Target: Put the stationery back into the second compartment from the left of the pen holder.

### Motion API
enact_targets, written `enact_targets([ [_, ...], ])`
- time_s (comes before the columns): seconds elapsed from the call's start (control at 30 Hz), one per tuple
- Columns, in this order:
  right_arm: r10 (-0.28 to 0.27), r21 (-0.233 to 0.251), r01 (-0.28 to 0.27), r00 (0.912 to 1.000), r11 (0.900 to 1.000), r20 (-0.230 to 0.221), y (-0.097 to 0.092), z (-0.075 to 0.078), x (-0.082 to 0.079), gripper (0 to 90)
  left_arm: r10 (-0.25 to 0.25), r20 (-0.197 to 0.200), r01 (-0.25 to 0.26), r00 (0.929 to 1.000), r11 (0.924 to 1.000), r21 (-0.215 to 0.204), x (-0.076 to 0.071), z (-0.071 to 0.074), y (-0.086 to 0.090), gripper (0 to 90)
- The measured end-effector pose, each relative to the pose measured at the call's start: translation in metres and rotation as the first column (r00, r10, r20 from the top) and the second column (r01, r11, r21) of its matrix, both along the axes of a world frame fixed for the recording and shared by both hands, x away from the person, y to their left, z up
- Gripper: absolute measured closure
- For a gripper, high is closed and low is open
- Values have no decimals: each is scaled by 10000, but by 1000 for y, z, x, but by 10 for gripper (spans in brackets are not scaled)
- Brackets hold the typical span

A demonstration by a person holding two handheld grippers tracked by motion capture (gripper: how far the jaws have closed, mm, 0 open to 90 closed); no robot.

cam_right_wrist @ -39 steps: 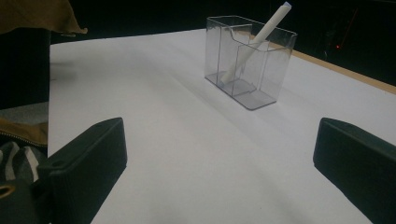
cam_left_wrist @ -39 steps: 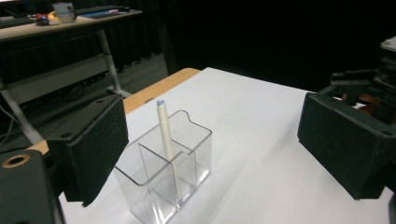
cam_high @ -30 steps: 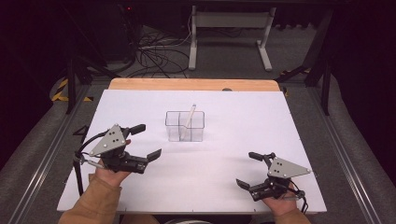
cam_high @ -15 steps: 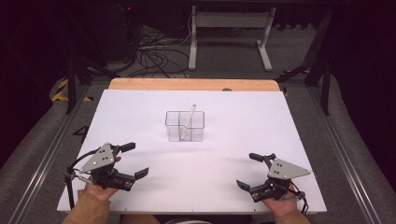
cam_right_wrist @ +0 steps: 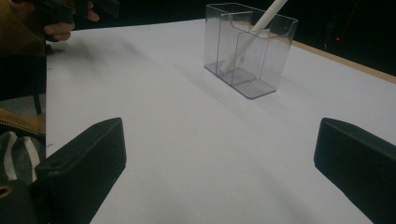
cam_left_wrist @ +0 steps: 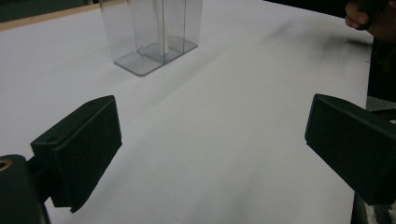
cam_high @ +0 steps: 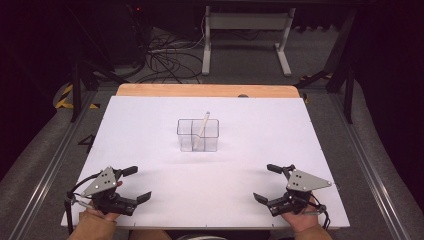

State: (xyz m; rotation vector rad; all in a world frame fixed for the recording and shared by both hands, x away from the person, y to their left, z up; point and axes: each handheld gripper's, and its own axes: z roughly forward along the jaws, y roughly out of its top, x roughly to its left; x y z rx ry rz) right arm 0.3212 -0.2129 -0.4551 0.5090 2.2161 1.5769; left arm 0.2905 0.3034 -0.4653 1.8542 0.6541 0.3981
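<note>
Looks pretty much done, or not started.
Left gripper [cam_high: 134,186] and right gripper [cam_high: 266,184] both gape empty; white stick [cam_high: 202,129] sits in the clear divided holder [cam_high: 198,135] well ahead, between them.

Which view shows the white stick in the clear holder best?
Right gripper view: the white stick leans large and close inside the clear holder. The high view shows it small; the left gripper view cuts off the holder's top.
</note>
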Motion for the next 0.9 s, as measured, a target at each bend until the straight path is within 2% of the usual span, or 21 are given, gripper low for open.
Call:
enact_targets([
  [0.1, 21, -15, -21, 10000, 10000, -21, 0, -1, 1, 29, 86, -158, -91, 9998, 9996, -280, -1, -3, 3, 48],
  [0.17, 53, -67, -53, 10000, 10000, -42, 0, -1, 1, 29, 176, -124, -181, 9998, 9992, -347, -1, -3, 4, 48],
  [0.3, 61, -103, -62, 9999, 9999, -92, 0, -3, 2, 28, 247, -55, -248, 9997, 9996, -154, 2, -2, 4, 48],
  [0.4, 69, -164, -71, 9999, 9998, -133, 1, -4, 3, 26, 302, -129, -306, 9995, 9990, -320, 5, 0, 4, 48],
  [0.9, 67, -159, -70, 9998, 9998, -182, 0, -4, 4, 23, 497, 125, -491, 9987, 9977, -464, 0, 3, 6, 48],
])
